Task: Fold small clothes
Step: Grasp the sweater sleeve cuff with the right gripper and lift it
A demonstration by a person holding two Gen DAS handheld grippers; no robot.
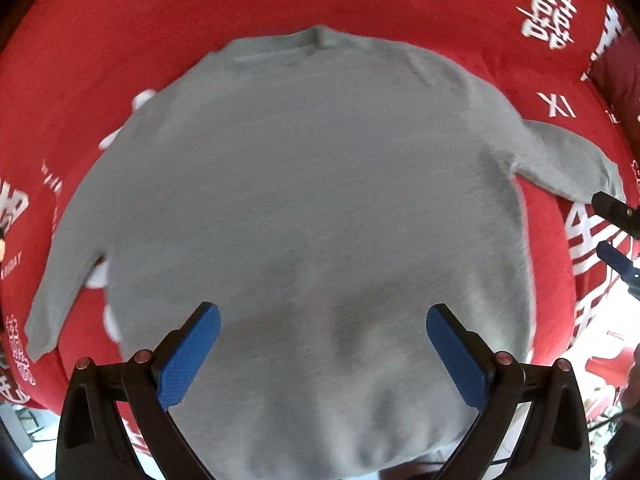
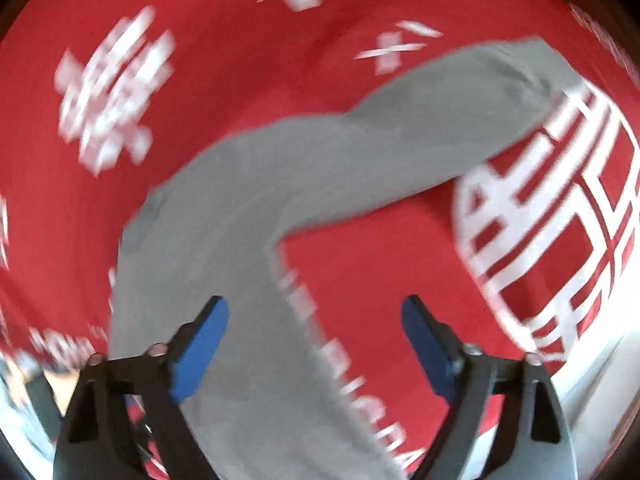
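Note:
A small grey long-sleeved sweater (image 1: 304, 200) lies flat on a red cloth, collar far from me, both sleeves spread out. My left gripper (image 1: 323, 320) is open and empty above the sweater's lower body near the hem. My right gripper (image 2: 315, 312) is open and empty over the sweater's right side edge, with the right sleeve (image 2: 420, 132) stretching ahead to the upper right. The right gripper's fingertips (image 1: 612, 208) also show at the right edge of the left wrist view, near the sleeve's cuff. The right wrist view is blurred.
The red cloth (image 1: 120, 40) with white characters covers the whole surface under the sweater. Its near edge (image 1: 600, 344) runs at the lower right, with a pale floor and clutter beyond.

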